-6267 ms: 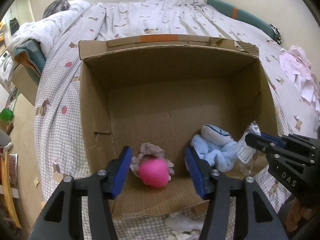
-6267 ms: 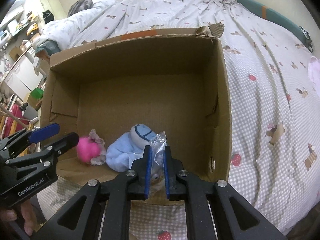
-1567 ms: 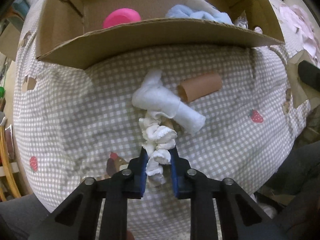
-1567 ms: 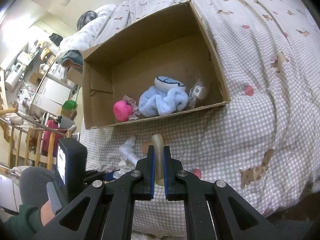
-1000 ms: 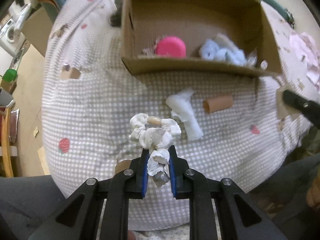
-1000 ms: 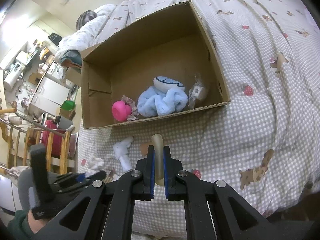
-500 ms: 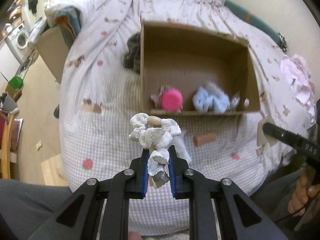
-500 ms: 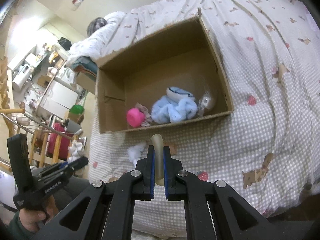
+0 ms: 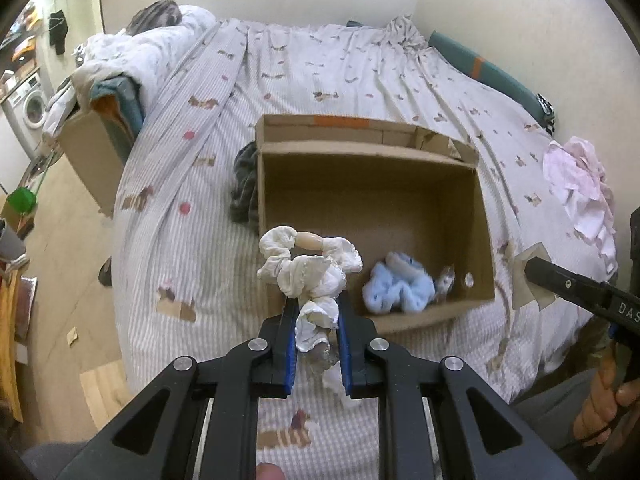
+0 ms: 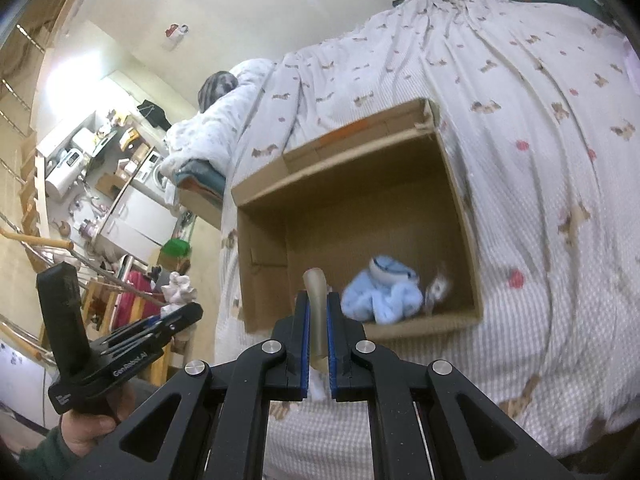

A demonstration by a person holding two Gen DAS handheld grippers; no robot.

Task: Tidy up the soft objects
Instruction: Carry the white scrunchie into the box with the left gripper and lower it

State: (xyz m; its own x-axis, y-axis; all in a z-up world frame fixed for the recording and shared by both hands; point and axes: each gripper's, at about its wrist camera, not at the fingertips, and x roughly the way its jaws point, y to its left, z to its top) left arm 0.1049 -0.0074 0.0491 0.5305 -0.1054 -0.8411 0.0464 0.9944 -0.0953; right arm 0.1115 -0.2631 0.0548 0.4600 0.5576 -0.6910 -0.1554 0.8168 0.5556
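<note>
My left gripper [image 9: 316,320] is shut on a white scrunchie [image 9: 308,272] with a beige bead, held high above the bed in front of the open cardboard box [image 9: 482,216]. It also shows in the right wrist view [image 10: 178,288]. My right gripper [image 10: 316,320] is shut on a flat beige piece [image 10: 316,304], also held above the bed short of the box [image 10: 260,256]. Inside the box lie a light blue plush toy [image 9: 400,284] [image 10: 382,286] and a small clear plastic bag [image 9: 446,280]. The scrunchie hides the box's near left corner.
The box sits on a checked bedspread [image 9: 192,240]. A dark cloth [image 9: 244,184] lies left of the box, pink-white clothes [image 9: 580,184] at the right edge. A second cardboard box [image 9: 92,152] stands left of the bed. Floor and furniture lie beyond.
Both grippers have risen and tilted up, so the box now looks smaller and farther. The left still holds the scrunchie, the right still holds the beige piece.
</note>
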